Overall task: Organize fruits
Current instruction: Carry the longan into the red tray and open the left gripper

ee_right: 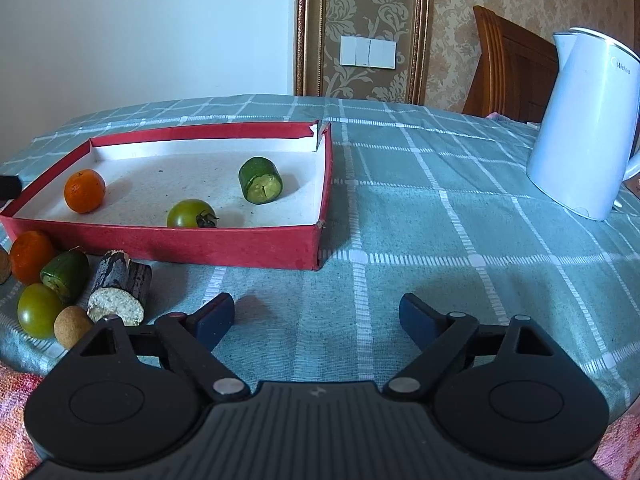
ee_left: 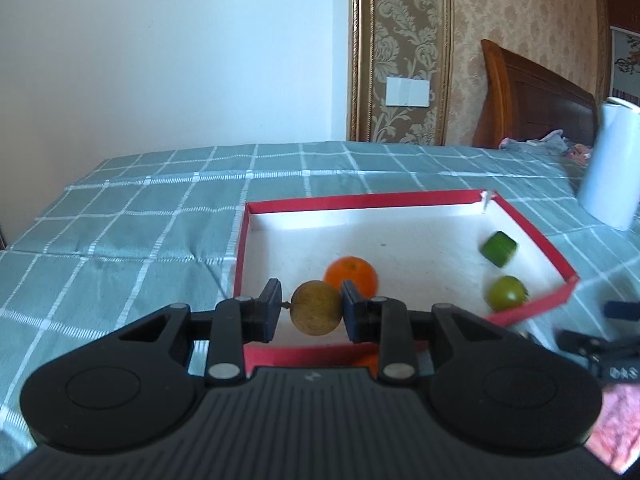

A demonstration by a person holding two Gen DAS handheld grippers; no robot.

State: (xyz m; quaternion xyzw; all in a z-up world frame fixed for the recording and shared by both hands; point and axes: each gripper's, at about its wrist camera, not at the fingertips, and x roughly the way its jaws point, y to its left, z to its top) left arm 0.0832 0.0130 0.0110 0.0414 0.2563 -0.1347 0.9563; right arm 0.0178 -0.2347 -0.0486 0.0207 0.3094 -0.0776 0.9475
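- Sorting is partly done. Red box (ee_right: 200, 246) already holds three items: an orange (ee_right: 84, 191) at its left, a green tomato (ee_right: 191, 213) near the front wall, and a cut green cucumber piece (ee_right: 260, 180) further right.
- My left tongs (ee_left: 311, 309) are clamped on a small brown round fruit (ee_left: 316, 307), pads pressing both its sides. It hangs over the near edge of the box, just in front of the orange as the left view shows it. I judge this one is on its way in, not yet dropped.
- My right tongs (ee_right: 316, 316) stand wide apart and hold nothing, hovering above the bare checked cloth (ee_right: 440, 216) to the right of the box's near corner.
- Still outside, bunched at the near left of the box: a second orange (ee_right: 30, 254), a second cucumber piece (ee_right: 66, 274), a second green tomato (ee_right: 38, 310), a small tan ball-shaped fruit (ee_right: 72, 326), and a dark-skinned stub with a pale cut face (ee_right: 120, 292). Another brown item sits at the far-left frame edge, too cropped to identify.
- So roughly three in, one in transit, at least five left.
- White kettle (ee_right: 588, 120) is at the far right, well apart from the work.
- Can't tell whether the surface is a tabletop or a bed.
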